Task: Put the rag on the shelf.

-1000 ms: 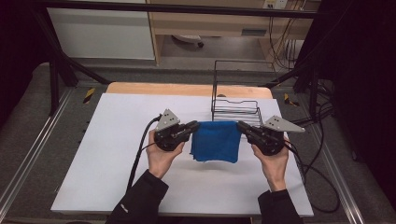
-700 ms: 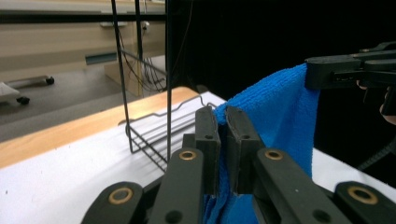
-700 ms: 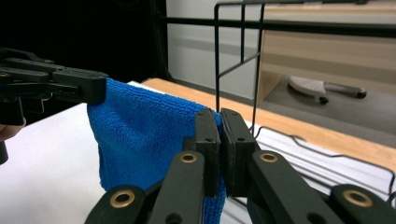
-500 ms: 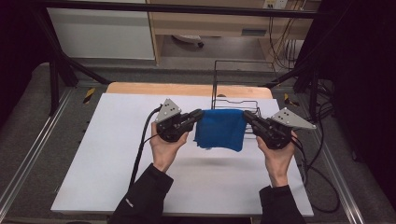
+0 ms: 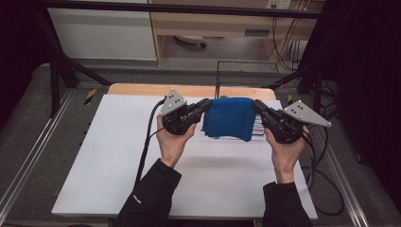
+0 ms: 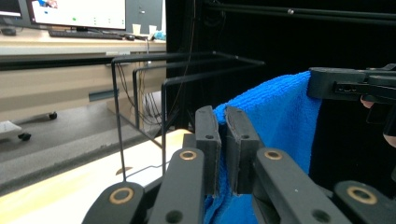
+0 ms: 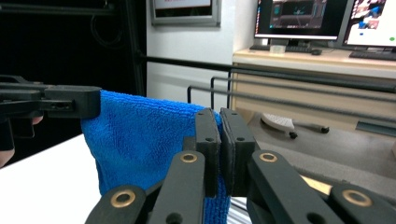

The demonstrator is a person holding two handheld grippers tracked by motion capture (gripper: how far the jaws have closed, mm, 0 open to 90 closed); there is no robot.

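Hanging between both tongs, blue cloth [image 5: 229,118], pinched at upper corners

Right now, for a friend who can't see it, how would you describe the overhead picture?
A person's two hands each hold a black gripper, the left gripper and right gripper pinching opposite top corners of a blue towel lifted above a white table. A black wire rack stands just behind it.

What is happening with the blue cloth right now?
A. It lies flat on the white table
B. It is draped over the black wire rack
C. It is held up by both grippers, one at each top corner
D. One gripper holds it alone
C: the blue cloth hangs between the left gripper and the right gripper, each shut on a top corner.
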